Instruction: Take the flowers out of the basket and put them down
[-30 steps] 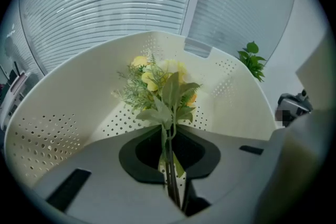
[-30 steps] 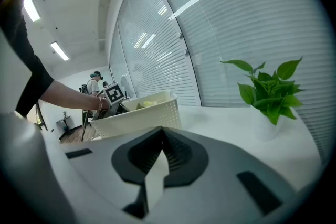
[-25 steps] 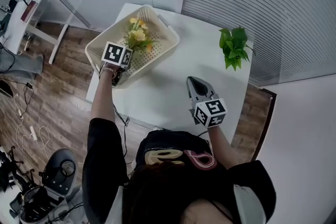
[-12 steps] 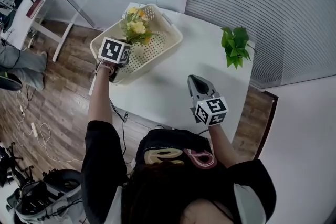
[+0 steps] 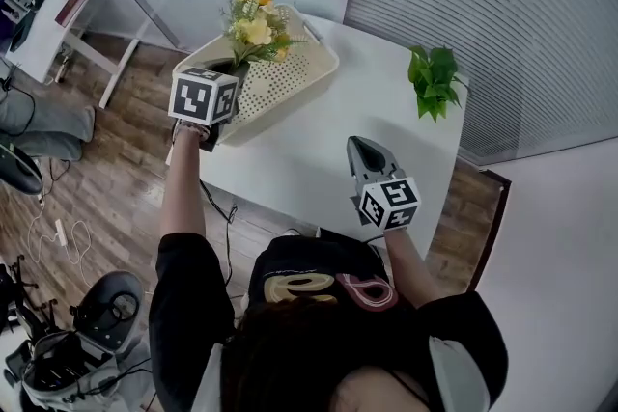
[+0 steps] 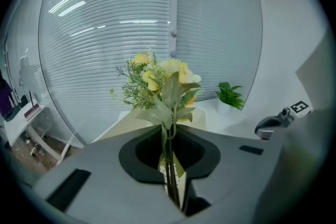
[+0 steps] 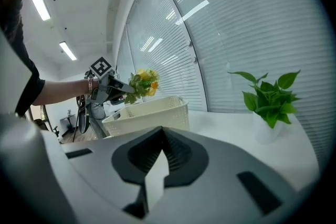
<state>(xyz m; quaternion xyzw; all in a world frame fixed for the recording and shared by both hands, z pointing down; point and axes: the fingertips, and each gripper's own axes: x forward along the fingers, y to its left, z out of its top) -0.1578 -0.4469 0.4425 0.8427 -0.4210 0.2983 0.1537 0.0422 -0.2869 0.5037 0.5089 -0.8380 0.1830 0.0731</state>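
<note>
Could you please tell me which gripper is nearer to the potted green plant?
Right. The right gripper hovers over the table, a short way in front of the potted plant. The left gripper holds the flowers above the basket at the table's opposite side.

No words, numbers or brand names can be read anywhere in the scene. The only sign-like marks are the black-and-white square patterns on the two marker cubes. One cube (image 5: 203, 96) sits on the left gripper (image 5: 235, 66) at the left. The other cube (image 5: 390, 205) sits on the right gripper (image 5: 359, 146), nearer and right of middle. These are blocky code patterns, not letters. A reddish flat thing (image 5: 70, 7) on the side desk (image 5: 39, 48) at the far left is too small to show any print.
</note>
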